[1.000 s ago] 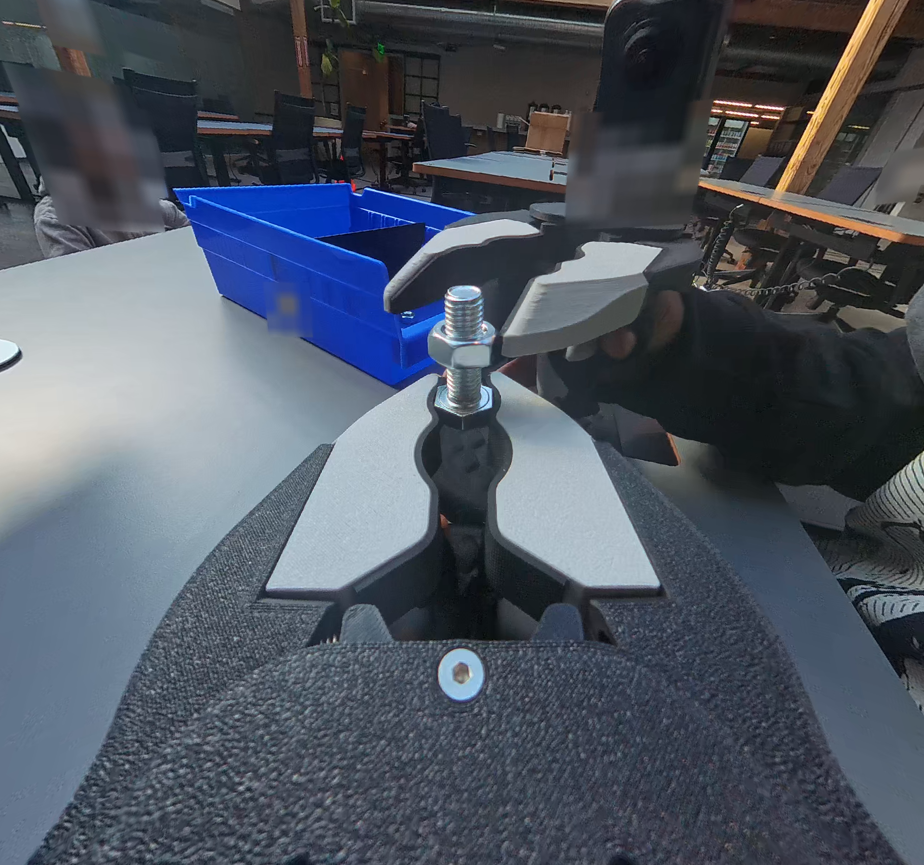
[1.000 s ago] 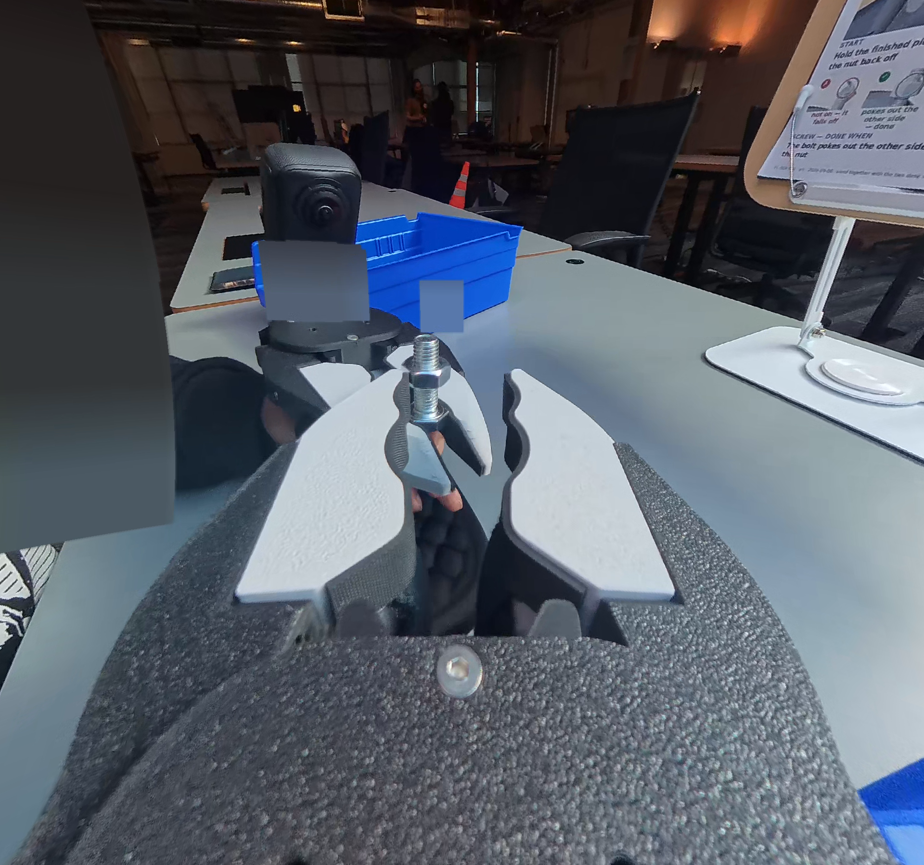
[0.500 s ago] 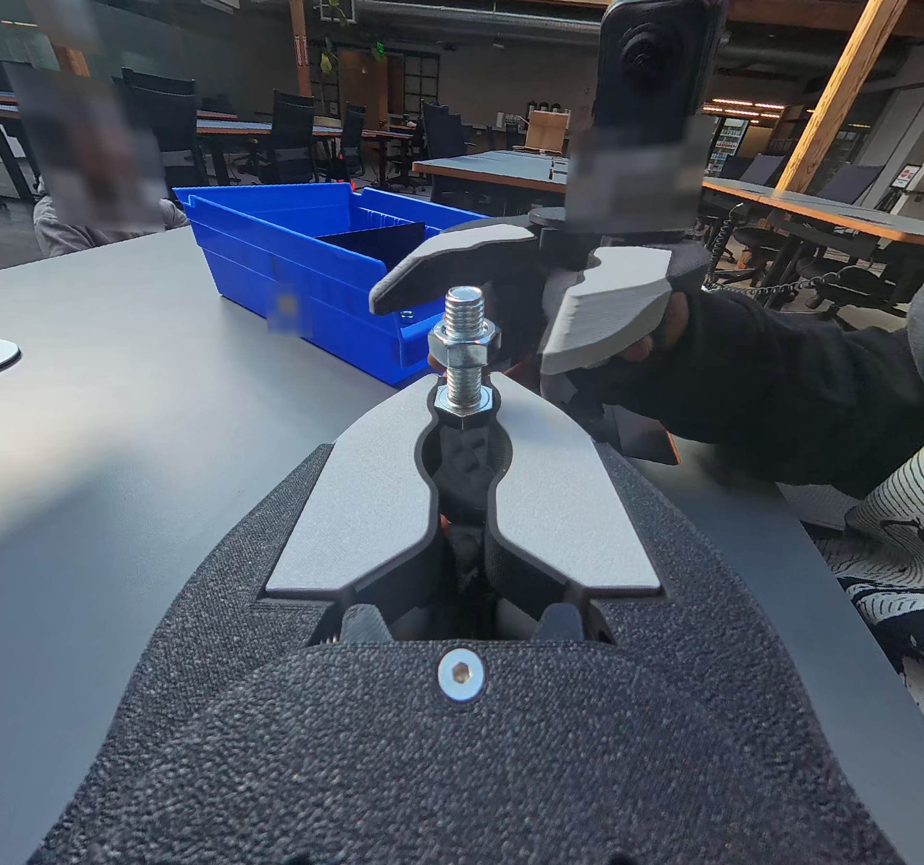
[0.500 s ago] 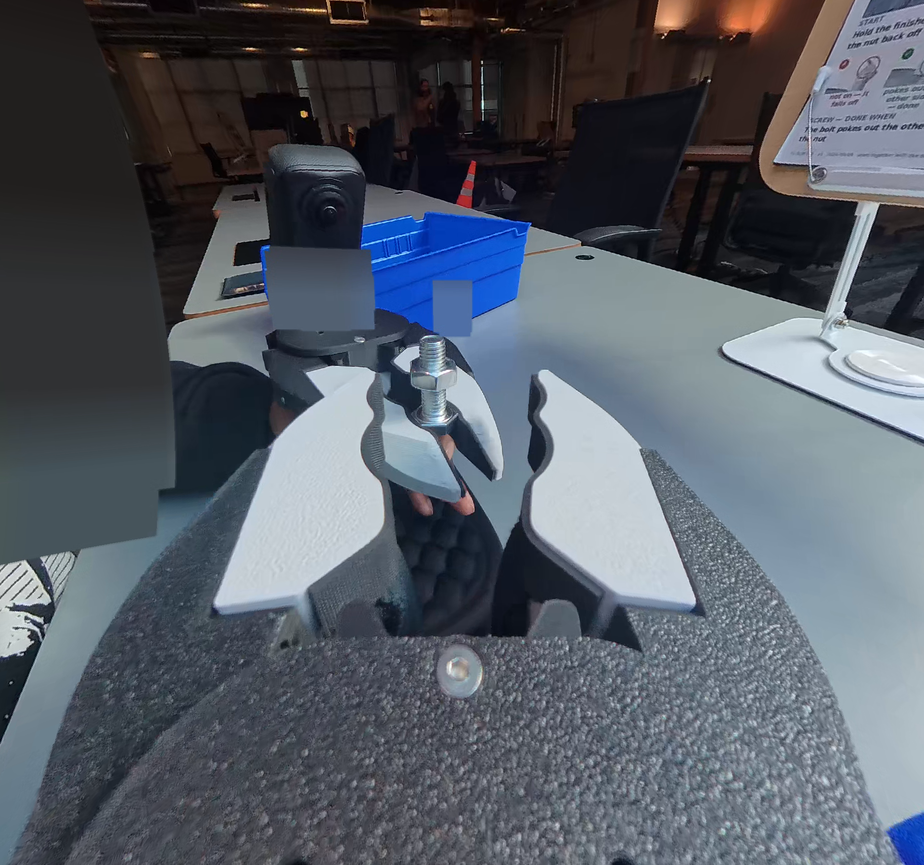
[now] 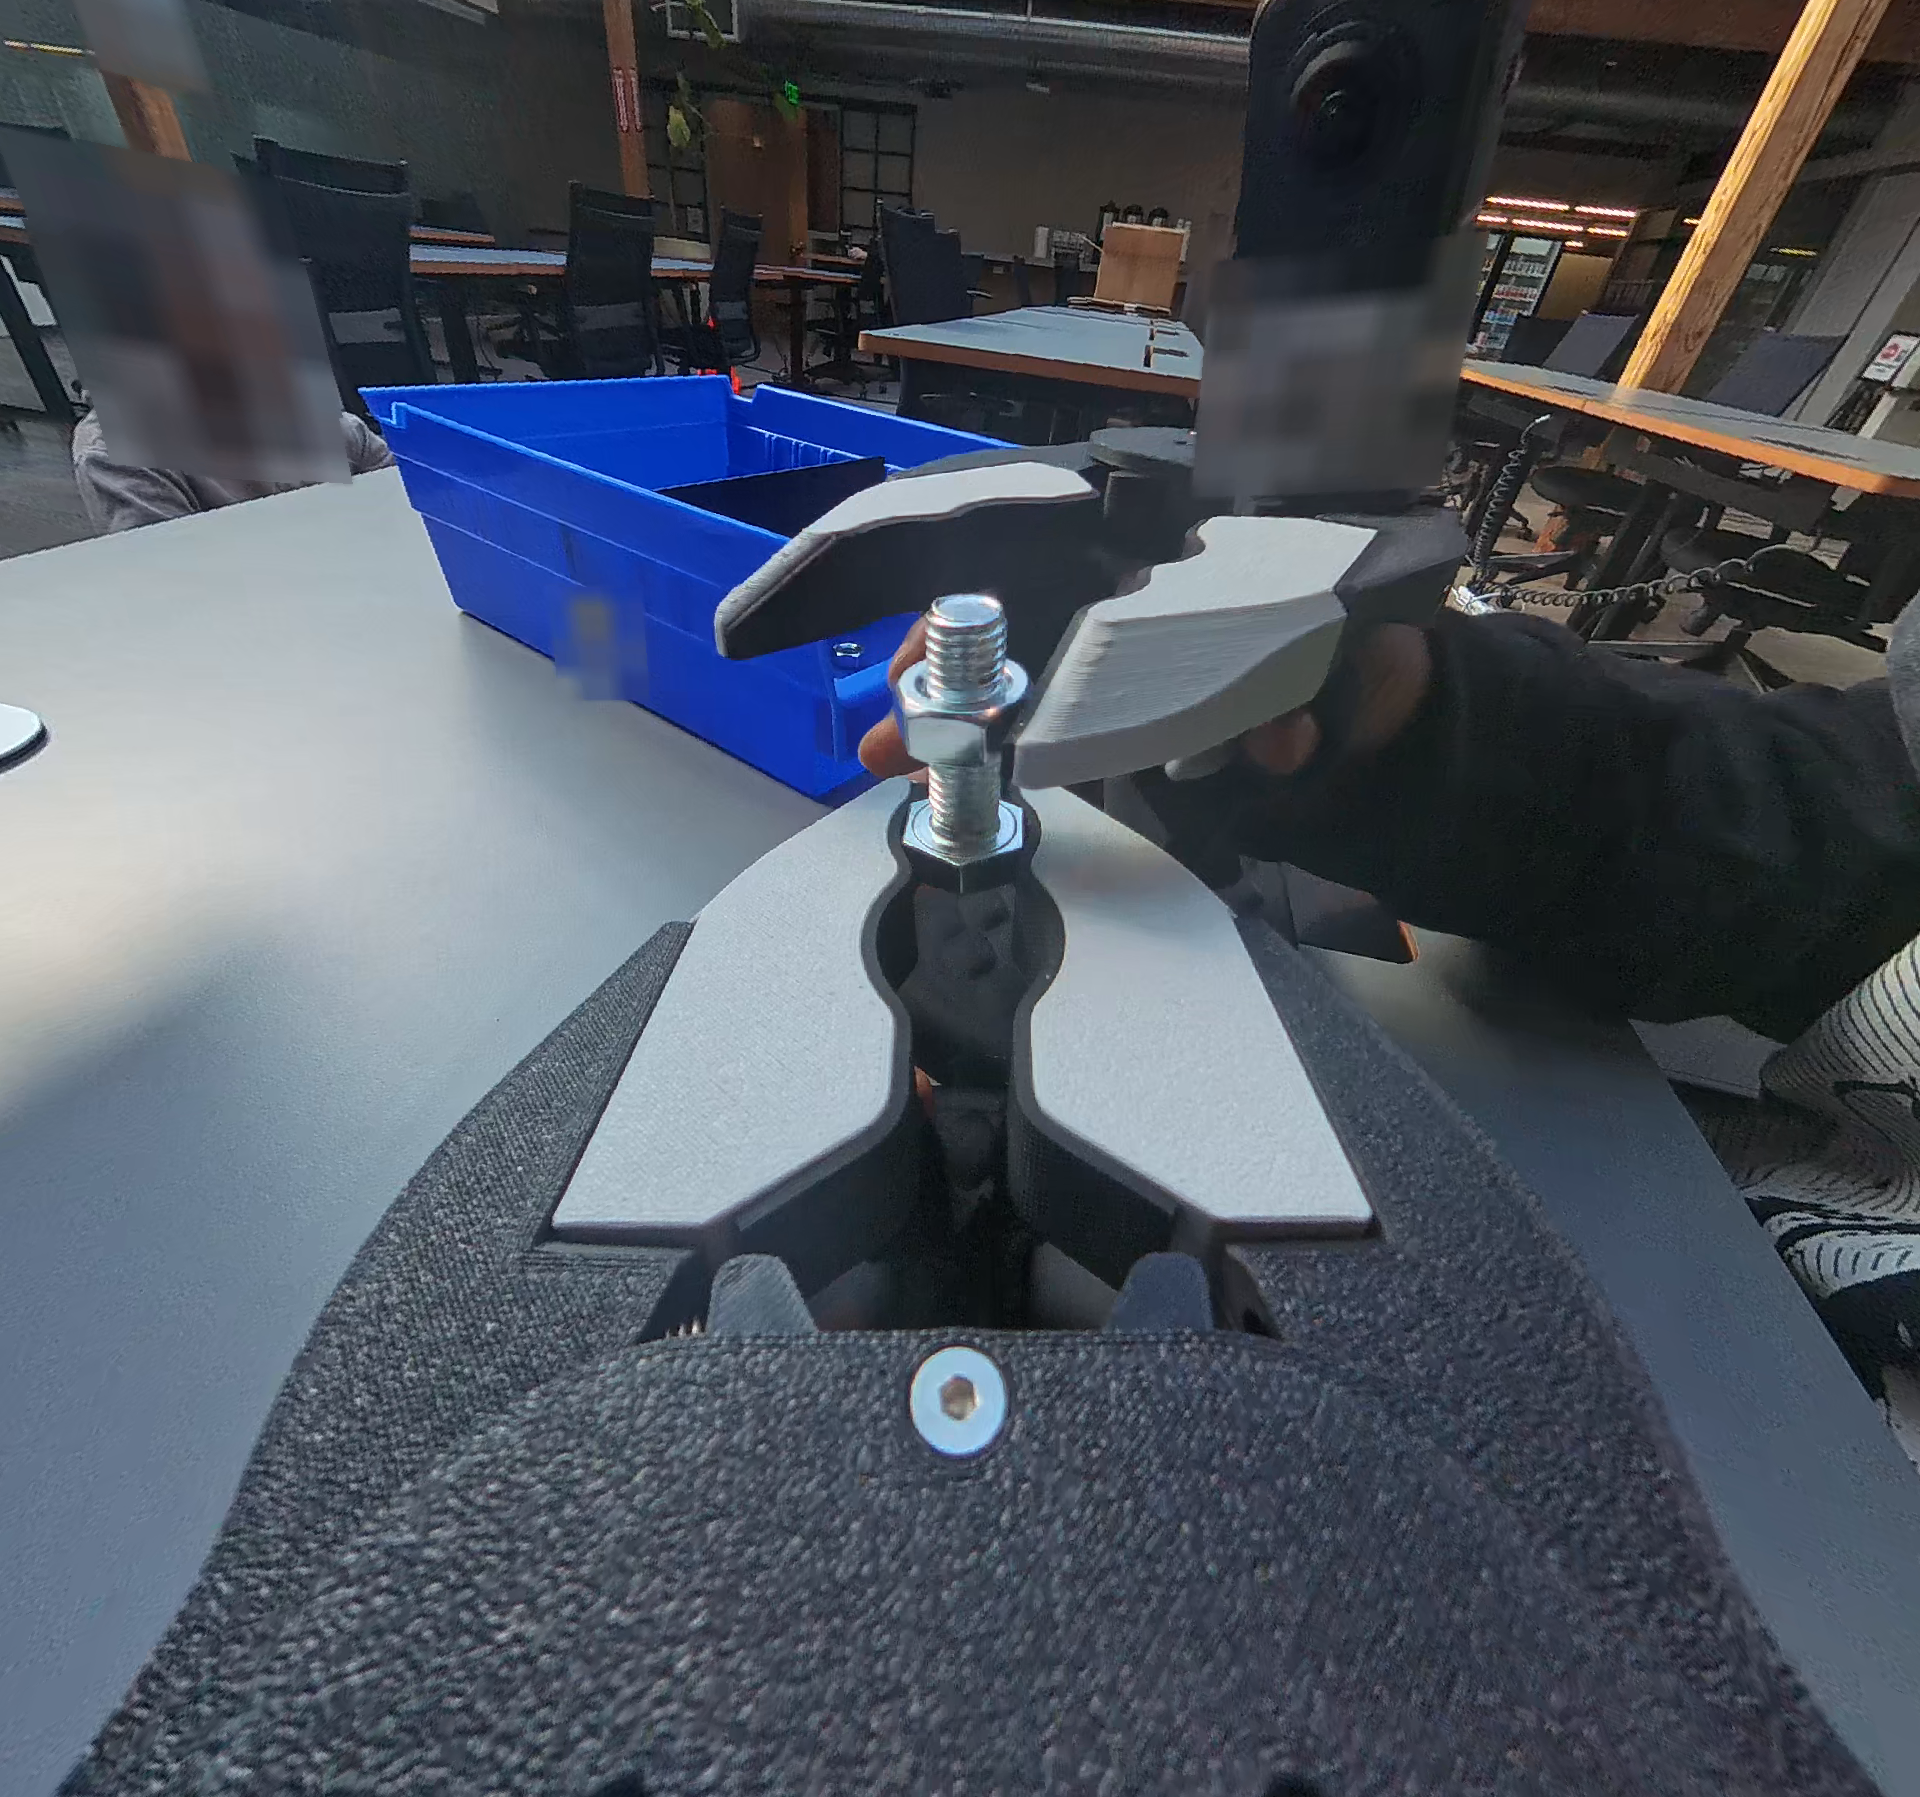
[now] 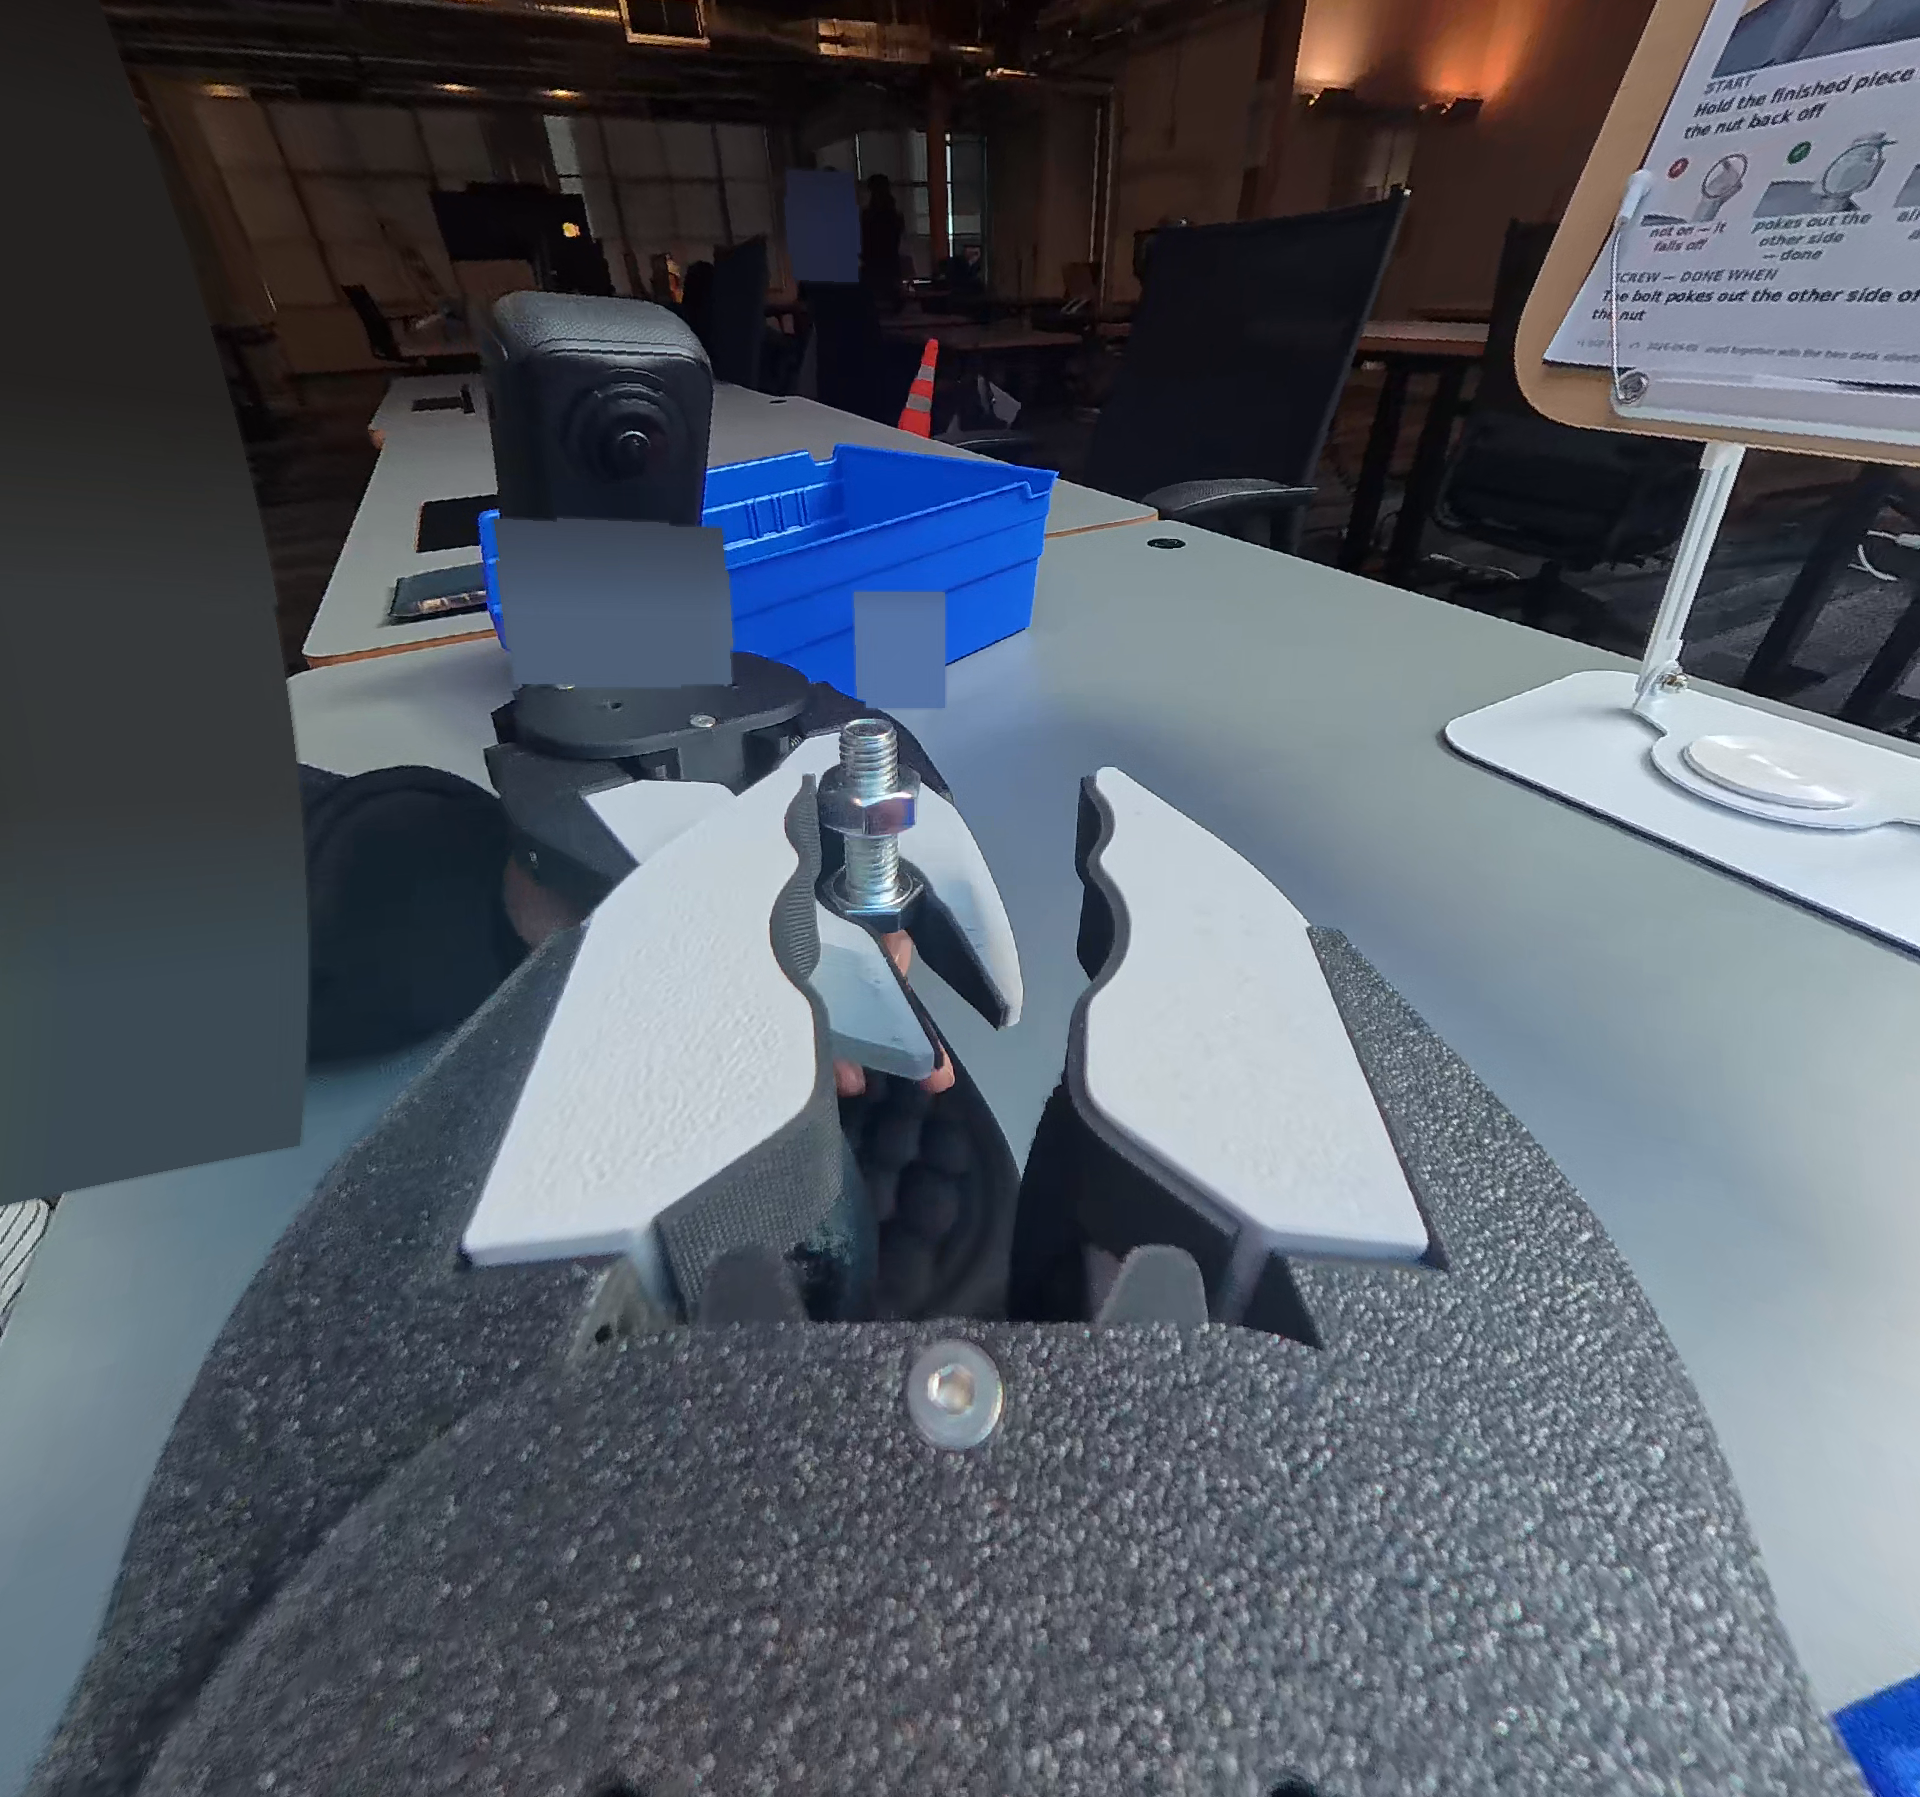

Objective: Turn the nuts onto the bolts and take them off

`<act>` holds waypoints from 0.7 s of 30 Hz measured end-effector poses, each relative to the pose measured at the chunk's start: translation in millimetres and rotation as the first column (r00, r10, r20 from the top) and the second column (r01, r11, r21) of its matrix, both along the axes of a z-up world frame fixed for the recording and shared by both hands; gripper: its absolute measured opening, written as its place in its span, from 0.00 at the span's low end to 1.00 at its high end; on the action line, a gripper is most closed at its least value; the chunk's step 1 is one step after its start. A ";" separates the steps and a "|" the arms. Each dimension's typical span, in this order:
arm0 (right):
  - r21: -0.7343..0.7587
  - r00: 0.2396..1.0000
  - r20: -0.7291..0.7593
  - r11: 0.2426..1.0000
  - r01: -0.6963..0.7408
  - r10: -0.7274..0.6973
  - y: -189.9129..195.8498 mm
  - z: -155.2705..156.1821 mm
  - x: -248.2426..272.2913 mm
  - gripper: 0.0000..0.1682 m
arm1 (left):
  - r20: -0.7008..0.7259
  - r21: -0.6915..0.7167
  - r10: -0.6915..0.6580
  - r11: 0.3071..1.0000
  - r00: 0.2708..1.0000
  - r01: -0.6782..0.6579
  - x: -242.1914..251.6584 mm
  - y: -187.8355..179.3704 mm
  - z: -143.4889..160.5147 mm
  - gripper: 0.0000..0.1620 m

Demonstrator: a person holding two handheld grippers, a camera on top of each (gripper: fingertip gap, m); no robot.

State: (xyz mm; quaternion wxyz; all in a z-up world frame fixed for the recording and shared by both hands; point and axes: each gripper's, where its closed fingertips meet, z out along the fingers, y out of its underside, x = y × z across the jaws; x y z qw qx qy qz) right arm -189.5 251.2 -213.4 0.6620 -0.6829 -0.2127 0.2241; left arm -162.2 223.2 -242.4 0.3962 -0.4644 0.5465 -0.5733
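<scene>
Fingers (image 5: pixel 774 1072) of the left gripper (image 5: pixel 961 848) are pinched narrow around the hexagonal head of a bolt (image 5: pixel 964 708), which stands upright with its threaded end pointing up. 1 nut (image 5: pixel 958 713) sits partway down the thread, well clear of the head, and its flat faces shine like the bolt's silver metal. Around it the right gripper (image 5: pixel 883 698) is spread wide: 1 finger touches or lies just beside the nut's side and the other reaches past it without contact. In the right wrist view the same bolt (image 6: pixel 871 817) and nut (image 6: pixel 869 804) stand just beside the left finger (image 6: pixel 675 999) of the right gripper (image 6: pixel 940 838), while the second finger is well apart from them.

Both tools have pale grey, matte finger plates with wavy inner edges lined in ribbed black, set in grainy black housings fastened by a silver screw. A black-gloved hand (image 5: pixel 1538 791) holds the right tool, and a black camera (image 5: pixel 1371 116) stands on top of it.

All this hovers over a smooth grey table (image 5: pixel 260 864). A blue plastic bin (image 5: pixel 582 500) with a ridged rim rests on it beyond the bolt, and a white stand (image 6: pixel 1662 791) carrying a printed sheet on a board sits to the right. Behind is a dim hall with long desks, black office chairs, wooden beams, ceiling ducts and an orange cone (image 6: pixel 920 386).
</scene>
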 end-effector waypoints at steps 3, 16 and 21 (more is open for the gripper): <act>0.009 1.000 0.004 1.000 0.006 -0.006 -6.8 1.0 5.6 0.26 | 0.000 0.003 0.000 1.000 1.000 0.000 0.2 -0.2 -0.1 0.08; 0.045 1.000 0.000 0.999 -0.017 0.017 -18.4 5.3 8.3 0.17 | 0.000 0.009 0.000 1.000 1.000 0.000 0.7 -0.4 -0.3 0.08; 0.006 1.000 -0.002 1.000 -0.023 0.023 -4.4 -1.4 -6.5 0.34 | -0.002 0.014 0.001 1.000 1.000 -0.001 1.1 -0.7 -0.7 0.08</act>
